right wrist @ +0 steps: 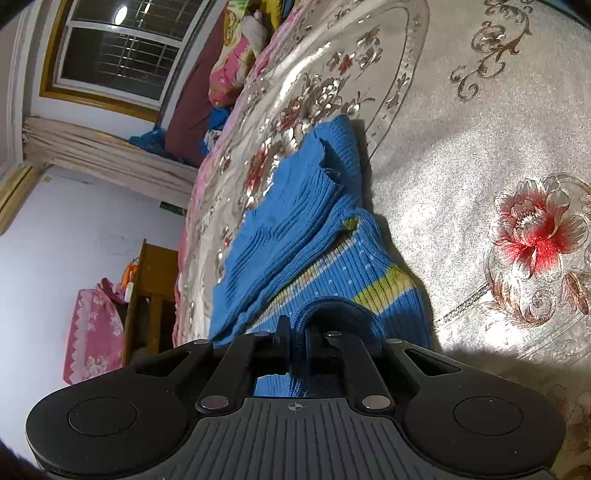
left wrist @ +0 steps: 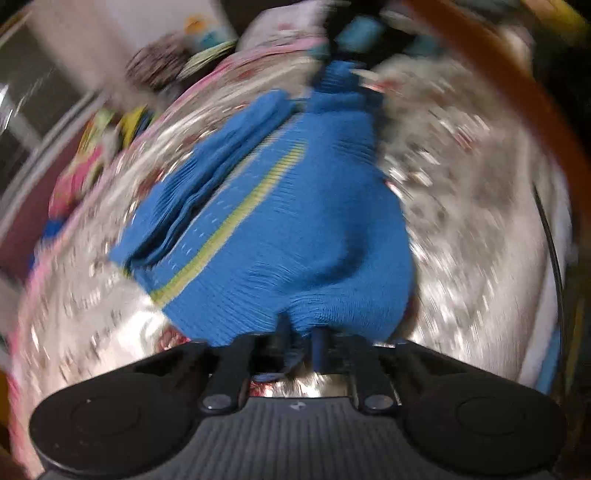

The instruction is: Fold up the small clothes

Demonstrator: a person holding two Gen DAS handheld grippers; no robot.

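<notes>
A small blue knitted sweater (left wrist: 295, 221) with a yellow-green stripe lies on a floral bedspread (left wrist: 461, 221), one sleeve folded across its body. In the blurred left wrist view, my left gripper (left wrist: 299, 332) is shut on the sweater's near edge, which bunches between the fingers. In the right wrist view the same sweater (right wrist: 295, 229) stretches away over the bedspread (right wrist: 443, 184). My right gripper (right wrist: 295, 325) is shut on another edge of it, and knit fabric wraps over the fingertips.
Pink flowered pillows (right wrist: 225, 74) lie at the bed's far end under a window (right wrist: 122, 48). A wooden cabinet (right wrist: 151, 295) stands beside the bed. Other clothes (left wrist: 288, 29) are heaped beyond the sweater, and an orange-brown curved bar (left wrist: 517, 92) crosses the upper right.
</notes>
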